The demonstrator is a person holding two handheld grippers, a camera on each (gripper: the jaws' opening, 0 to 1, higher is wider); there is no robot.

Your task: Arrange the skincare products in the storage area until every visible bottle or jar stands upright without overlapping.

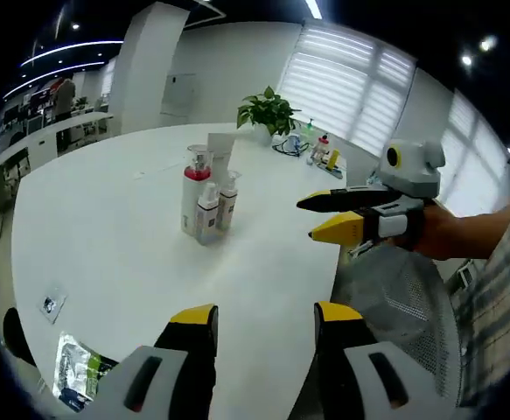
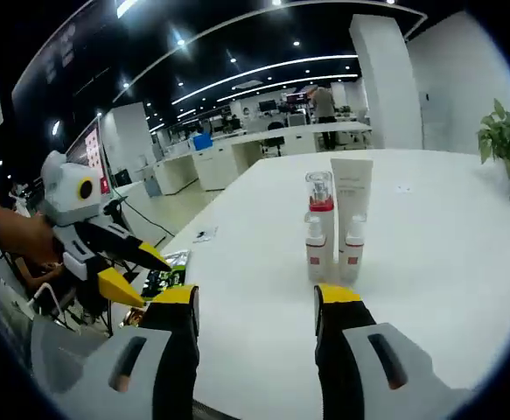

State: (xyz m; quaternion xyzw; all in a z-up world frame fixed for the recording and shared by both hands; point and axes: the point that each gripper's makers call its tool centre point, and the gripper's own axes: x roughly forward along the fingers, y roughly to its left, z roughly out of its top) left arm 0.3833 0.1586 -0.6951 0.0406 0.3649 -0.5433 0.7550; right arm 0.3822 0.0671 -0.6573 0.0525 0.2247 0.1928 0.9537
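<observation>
Standing upright in a tight cluster near the middle of the white table (image 2: 429, 289) were four skincare items: one tall pump bottle (image 2: 320, 226) with a red band, one white tube (image 2: 352, 201) behind it, and two small bottles (image 2: 315, 249) in front, touching or nearly so. They looked light, smooth, rigid plastic, likely slippery and tippy, best gripped mid-body. Both the left gripper (image 1: 265, 319) and right gripper (image 2: 255, 302) hung wide open, holding nothing, well short of the cluster; one plant (image 1: 268, 112) stood beyond.
</observation>
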